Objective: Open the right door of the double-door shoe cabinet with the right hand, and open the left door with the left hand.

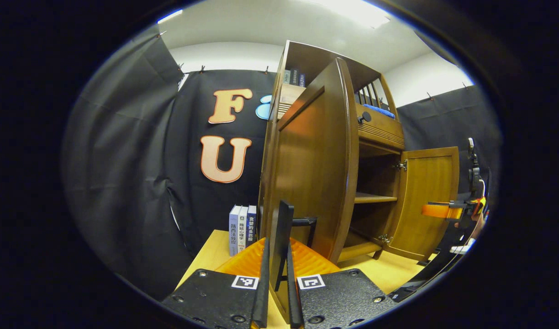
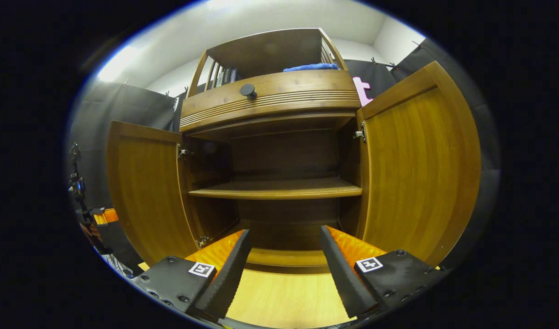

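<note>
2 doors stand open on the cabinet (image 2: 279, 151), and the step in hand is finishing the left one. My left gripper (image 1: 279, 292) is narrow, its fingers pinched on the dark handle (image 1: 282, 237) at the free edge of the left door (image 1: 307, 173), which has swung out towards me and fills the near middle of the left gripper view. To do this well I should draw the handle along the door's own arc about the far-left hinges, not straight back, so the grip does not twist or slip off. I should stop when the hinges stiffen, then spread the fingers and back off without nudging the panel.

My right gripper (image 2: 284, 269) is wide and holds nothing, hanging over the bench (image 2: 284, 297) in front of the open bay. The right door (image 2: 421, 169) is swung well out to the right, apart from my fingers, so I judge that half done. From the right gripper view the left door (image 2: 147, 192) already looks nearly as far open. The books (image 1: 242, 228) stand left of the cabinet, clear of the swing.
</note>
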{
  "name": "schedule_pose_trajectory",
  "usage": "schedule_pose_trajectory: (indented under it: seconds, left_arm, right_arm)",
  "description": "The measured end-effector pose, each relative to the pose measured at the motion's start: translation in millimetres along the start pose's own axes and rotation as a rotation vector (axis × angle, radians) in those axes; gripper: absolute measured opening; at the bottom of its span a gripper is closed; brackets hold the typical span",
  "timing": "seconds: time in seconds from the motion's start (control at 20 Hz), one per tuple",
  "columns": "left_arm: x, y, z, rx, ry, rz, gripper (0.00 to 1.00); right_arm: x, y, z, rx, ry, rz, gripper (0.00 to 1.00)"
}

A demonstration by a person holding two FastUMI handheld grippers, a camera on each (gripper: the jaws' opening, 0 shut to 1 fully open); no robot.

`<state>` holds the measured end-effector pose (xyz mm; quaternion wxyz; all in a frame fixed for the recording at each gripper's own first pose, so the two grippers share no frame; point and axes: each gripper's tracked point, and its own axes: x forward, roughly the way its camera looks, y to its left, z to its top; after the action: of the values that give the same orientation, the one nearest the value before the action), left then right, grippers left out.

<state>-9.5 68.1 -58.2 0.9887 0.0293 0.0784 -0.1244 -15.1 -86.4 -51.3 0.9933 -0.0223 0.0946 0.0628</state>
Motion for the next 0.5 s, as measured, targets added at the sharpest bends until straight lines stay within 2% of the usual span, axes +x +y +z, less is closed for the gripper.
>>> schedule_pose_trajectory:
  seconds: [0.1, 0.2, 0.25, 0.3, 0.45, 0.5]
  left_arm:
    - [-8.1, 1.8, 0.7, 0.003, -0.002, 0.018, 0.18]
    - [-19.1, 2.5, 0.5, -0.008, -0.007, 0.059, 0.17]
    - [-28.0, 2.6, 2.6, -0.013, -0.013, 0.088, 0.2]
    - [-32.3, 1.9, 4.1, -0.022, -0.022, 0.113, 0.12]
    - [-57.5, -4.3, 17.9, -0.031, -0.064, 0.199, 0.12]
    - [-64.3, -9.1, 20.8, -0.025, -0.078, 0.215, 0.12]
  right_arm:
    - [0.4, 1.6, 0.1, -0.002, 0.0, 0.015, 0.87]
    - [0.8, 4.6, -0.7, 0.0, 0.005, 0.037, 0.87]
    - [-0.4, 5.1, -1.9, 0.001, 0.012, 0.047, 0.87]
    - [-1.8, 6.6, -1.9, 0.004, 0.017, 0.06, 0.88]
    - [-5.6, 13.4, -4.2, 0.019, 0.033, 0.11, 0.87]
    - [-7.9, 14.5, -5.5, 0.016, 0.042, 0.128, 0.92]
